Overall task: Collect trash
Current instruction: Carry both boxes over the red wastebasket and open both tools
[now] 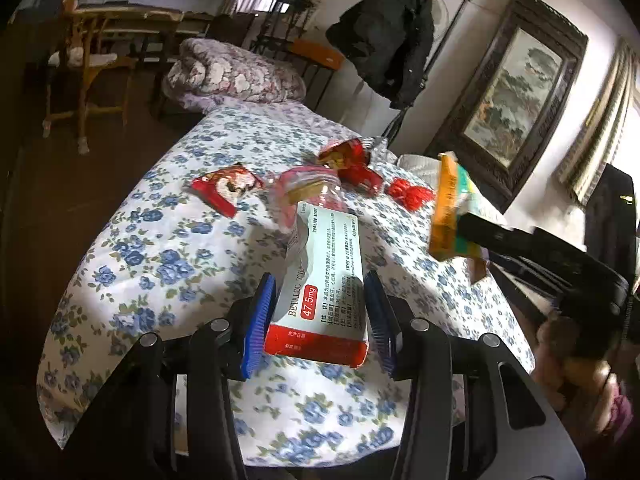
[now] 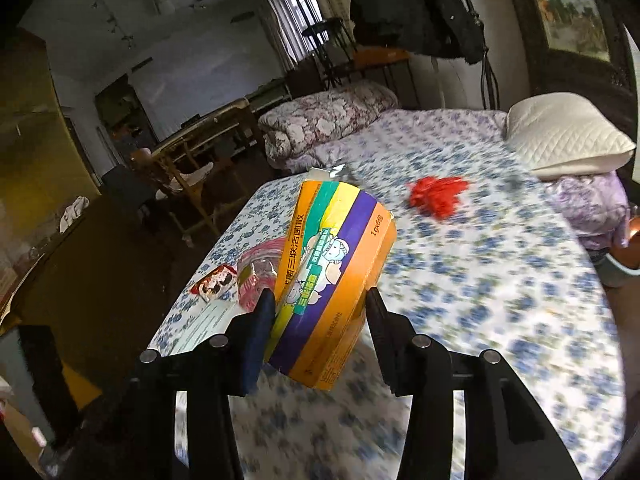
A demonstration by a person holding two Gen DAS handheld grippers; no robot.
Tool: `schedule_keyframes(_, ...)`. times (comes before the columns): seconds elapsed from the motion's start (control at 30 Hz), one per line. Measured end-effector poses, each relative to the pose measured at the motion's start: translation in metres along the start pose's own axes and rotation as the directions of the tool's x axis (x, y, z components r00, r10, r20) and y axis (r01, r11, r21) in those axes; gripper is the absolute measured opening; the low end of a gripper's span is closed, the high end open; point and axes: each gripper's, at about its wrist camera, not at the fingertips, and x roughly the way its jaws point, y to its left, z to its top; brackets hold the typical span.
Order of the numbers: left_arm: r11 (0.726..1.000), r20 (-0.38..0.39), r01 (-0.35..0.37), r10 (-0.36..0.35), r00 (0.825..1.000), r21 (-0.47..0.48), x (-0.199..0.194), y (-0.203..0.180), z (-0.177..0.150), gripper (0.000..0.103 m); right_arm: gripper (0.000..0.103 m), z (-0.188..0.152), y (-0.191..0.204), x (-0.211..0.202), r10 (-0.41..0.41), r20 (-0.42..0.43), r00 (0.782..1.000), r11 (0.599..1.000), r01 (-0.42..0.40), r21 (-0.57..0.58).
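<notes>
My left gripper (image 1: 320, 304) is shut on a white and red medicine box (image 1: 324, 280) and holds it above the flowered bed sheet (image 1: 160, 272). My right gripper (image 2: 320, 312) is shut on an orange, green and purple striped box (image 2: 332, 280), lifted off the bed; that box also shows in the left wrist view (image 1: 452, 208). On the sheet lie a red snack wrapper (image 1: 228, 188), a pink clear plastic bag (image 1: 304, 188), a red and gold wrapper (image 1: 348, 156) and a red crumpled piece (image 1: 408, 192), which also shows in the right wrist view (image 2: 438, 194).
A rolled flowered quilt (image 1: 236, 72) lies at the bed's far end. A white pillow (image 2: 564, 136) sits at the right. A dark jacket (image 1: 388, 32) hangs on the bed frame. Wooden chairs (image 1: 88, 64) stand beyond the bed's left edge.
</notes>
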Motion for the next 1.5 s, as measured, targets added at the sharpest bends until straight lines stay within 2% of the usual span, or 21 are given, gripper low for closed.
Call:
schedule_keyframes(0.1, 1.0, -0.002, 0.002, -0.002, 1.0, 0.022, -0.006, -0.009, -0.005, 0.046, 0.047, -0.006, -0.015, -0.024, 0.002, 0.003, 1.0, 1.0, -0.002, 0.017)
schedule_keyframes(0.27, 0.998, -0.033, 0.068, -0.067, 0.997, 0.017, -0.017, -0.028, -0.013, 0.046, 0.047, -0.015, -0.038, -0.063, 0.008, 0.014, 1.0, 0.999, -0.008, 0.044)
schedule_keyframes(0.43, 0.991, -0.04, 0.111, -0.108, 0.993, 0.077, -0.029, -0.068, -0.012, 0.046, 0.047, -0.024, -0.056, -0.11, -0.011, 0.043, 0.999, 0.999, 0.009, 0.034)
schedule_keyframes(0.6, 0.972, -0.057, 0.166, -0.158, 0.986, 0.165, -0.043, -0.116, -0.018, 0.046, 0.047, -0.042, -0.079, -0.164, -0.042, 0.074, 0.996, 0.999, 0.039, 0.033)
schedule_keyframes(0.83, 0.929, -0.113, 0.255, -0.233, 0.966, 0.266, -0.06, -0.184, -0.042, 0.046, 0.047, -0.076, -0.116, -0.225, -0.118, 0.077, 0.99, 0.992, 0.114, 0.052)
schedule_keyframes(0.97, 0.903, -0.171, 0.319, -0.279, 0.945, 0.289, -0.065, -0.216, -0.058, 0.046, 0.048, -0.104, -0.145, -0.255, -0.159, 0.043, 0.986, 0.984, 0.155, 0.083)
schedule_keyframes(1.1, 0.885, -0.229, 0.357, -0.297, 0.927, 0.299, -0.065, -0.24, -0.075, 0.046, 0.048, -0.136, -0.175, -0.274, -0.195, -0.007, 0.981, 0.972, 0.194, 0.13)
schedule_keyframes(1.23, 0.863, -0.277, 0.377, -0.292, 0.915, 0.336, -0.063, -0.266, -0.091, 0.046, 0.048, -0.17, -0.203, -0.289, -0.227, -0.058, 0.972, 0.959, 0.234, 0.163)
schedule_keyframes(1.5, 0.813, -0.365, 0.415, -0.271, 0.891, 0.408, -0.052, -0.313, -0.12, 0.046, 0.048, -0.223, -0.236, -0.286, -0.247, -0.188, 0.951, 0.942, 0.281, 0.183)
